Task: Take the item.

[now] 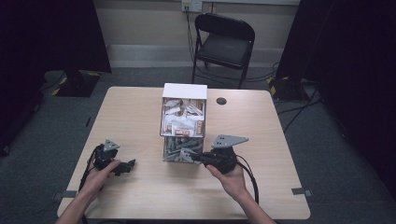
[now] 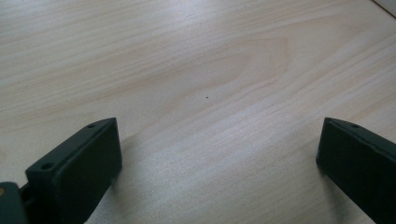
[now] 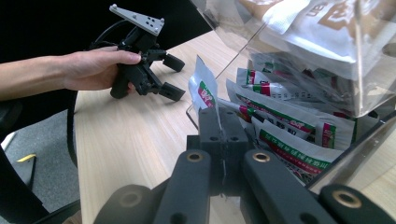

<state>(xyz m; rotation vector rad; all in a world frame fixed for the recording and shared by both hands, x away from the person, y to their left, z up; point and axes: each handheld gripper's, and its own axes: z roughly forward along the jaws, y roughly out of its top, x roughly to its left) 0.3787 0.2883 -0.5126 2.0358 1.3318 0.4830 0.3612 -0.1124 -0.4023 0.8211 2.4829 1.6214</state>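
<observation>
The right gripper (image 3: 219,122), jaws closed flat on one white packet (image 3: 203,89), sits at the open lower tier of the clear box (image 1: 183,125) at frame centre. The packet appears half drawn out. A straight, level pull should free it without snagging neighbours. The left gripper (image 2: 219,154) rests wide open and empty over the bare table (image 2: 196,60).

The clear box (image 1: 183,122) stands mid-table (image 1: 140,112), blocking the straight way between the two sides. Bare wood lies wide open left of it, where the left claw (image 1: 130,164) sits with jaws apart, well clear of the box. The right claw (image 1: 198,157) is pressed at the box's lower front opening, packed with sachets (image 3: 285,140); open table (image 1: 261,140) lies to its right
</observation>
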